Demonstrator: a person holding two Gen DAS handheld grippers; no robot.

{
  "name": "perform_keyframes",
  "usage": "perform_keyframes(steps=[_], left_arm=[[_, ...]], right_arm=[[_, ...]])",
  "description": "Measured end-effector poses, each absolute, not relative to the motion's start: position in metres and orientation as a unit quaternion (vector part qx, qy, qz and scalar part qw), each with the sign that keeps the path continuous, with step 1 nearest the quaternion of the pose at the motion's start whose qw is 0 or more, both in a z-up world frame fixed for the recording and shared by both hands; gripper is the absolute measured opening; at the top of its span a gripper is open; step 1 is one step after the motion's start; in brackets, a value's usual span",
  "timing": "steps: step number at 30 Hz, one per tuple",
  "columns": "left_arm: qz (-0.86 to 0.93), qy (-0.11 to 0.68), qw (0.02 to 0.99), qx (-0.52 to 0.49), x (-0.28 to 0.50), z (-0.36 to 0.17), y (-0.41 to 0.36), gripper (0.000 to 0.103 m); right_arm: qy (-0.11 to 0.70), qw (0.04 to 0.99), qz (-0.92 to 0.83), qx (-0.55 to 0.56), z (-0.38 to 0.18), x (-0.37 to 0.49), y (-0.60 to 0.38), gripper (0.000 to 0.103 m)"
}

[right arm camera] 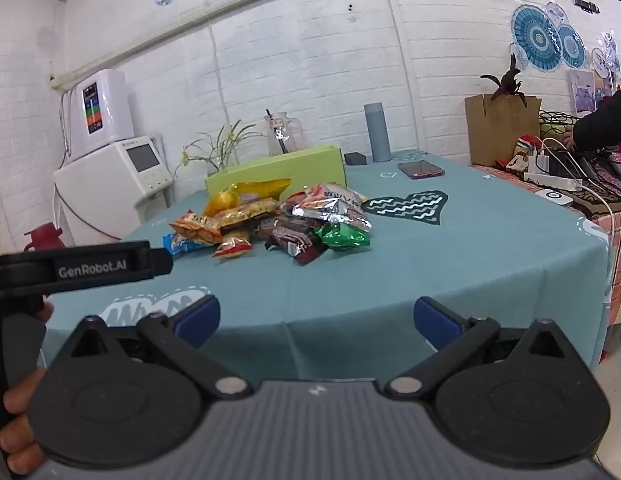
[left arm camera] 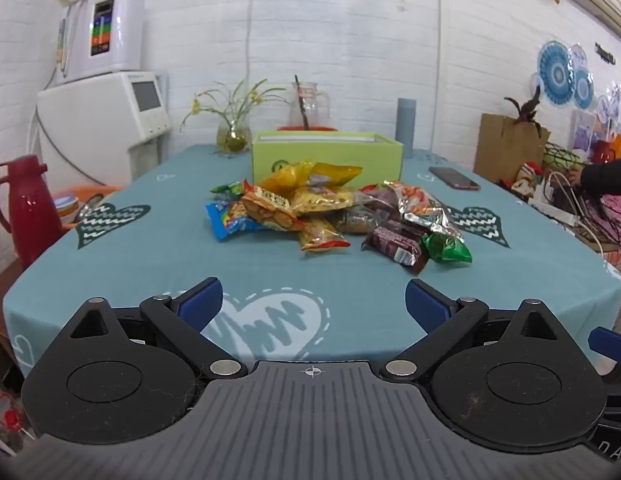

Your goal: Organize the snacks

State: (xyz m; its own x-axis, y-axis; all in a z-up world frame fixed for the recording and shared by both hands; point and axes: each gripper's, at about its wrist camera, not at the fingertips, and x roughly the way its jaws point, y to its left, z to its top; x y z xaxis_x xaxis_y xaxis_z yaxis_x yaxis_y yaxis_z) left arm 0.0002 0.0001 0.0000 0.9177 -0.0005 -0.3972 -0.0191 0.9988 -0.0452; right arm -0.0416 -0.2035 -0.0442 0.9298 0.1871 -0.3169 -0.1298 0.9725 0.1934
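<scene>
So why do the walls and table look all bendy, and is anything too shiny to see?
Left wrist view: the fisheye lens curves the table edges and darkens the corners. Right wrist view: same bending; the silver snack bag glares under the light, and the phone screen reflects too. Both grippers, left and right, look sharp.

We're in a lived-in home room: white brick wall (left arm camera: 350, 40), water dispenser (left arm camera: 106, 108), red thermos (left arm camera: 24, 204), heart-print tablecloth (left arm camera: 190, 264) over the surface.
</scene>
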Motion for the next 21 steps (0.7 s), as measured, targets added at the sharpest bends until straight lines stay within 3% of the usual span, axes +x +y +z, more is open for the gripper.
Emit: perform_keyframes(steps=[21], left_arm=[[-0.001, 0.213, 0.977, -0.014, 0.003, -0.008, -0.004, 0.088]], right_arm=[[0.174, 0.978, 0.088, 0.073, -0.046, -0.042, -0.2, 0.103]])
